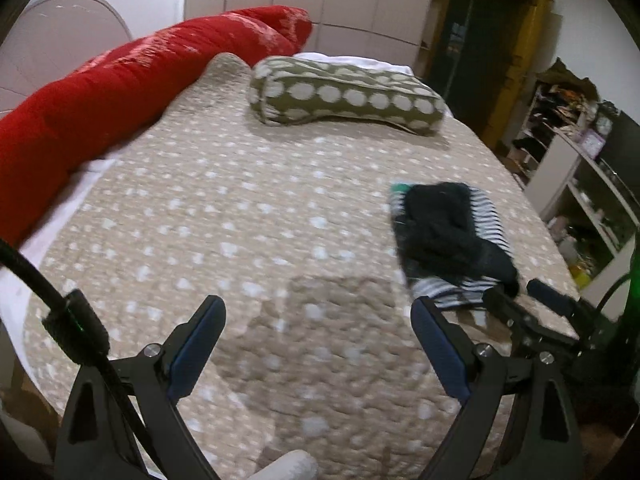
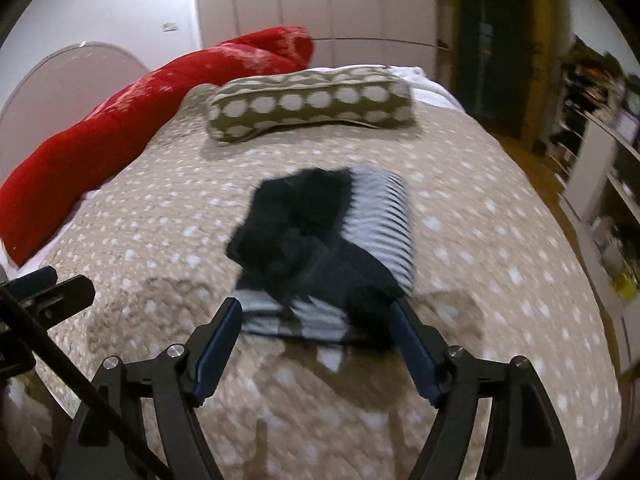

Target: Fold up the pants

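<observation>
- Right wrist view: my right gripper (image 2: pixel 316 322) has its fingers spread wide, nothing clamped; the near edge of the pants (image 2: pixel 320 248) sits btwn the tips, pads not pressing as far as I can tell. Pic's blurred.
- Pants = dark bundle lying on a striped garment (image 2: pixel 380 208), mid-bed on the spotted bedspread (image 2: pixel 160 240), right of centre. Looks already bunched/folded, prob parked there to keep the middle of the bed free.
- Left wrist view: left gripper (image 1: pixel 318 304) wide too, empty, hovering over bare bedspread, pants off to its right.
- Dotted pillow (image 2: pixel 308 104) + red blanket (image 2: pixel 120 120) at far end and left edge, well apart from the pile.
- Labels/writing: none I can read.
</observation>
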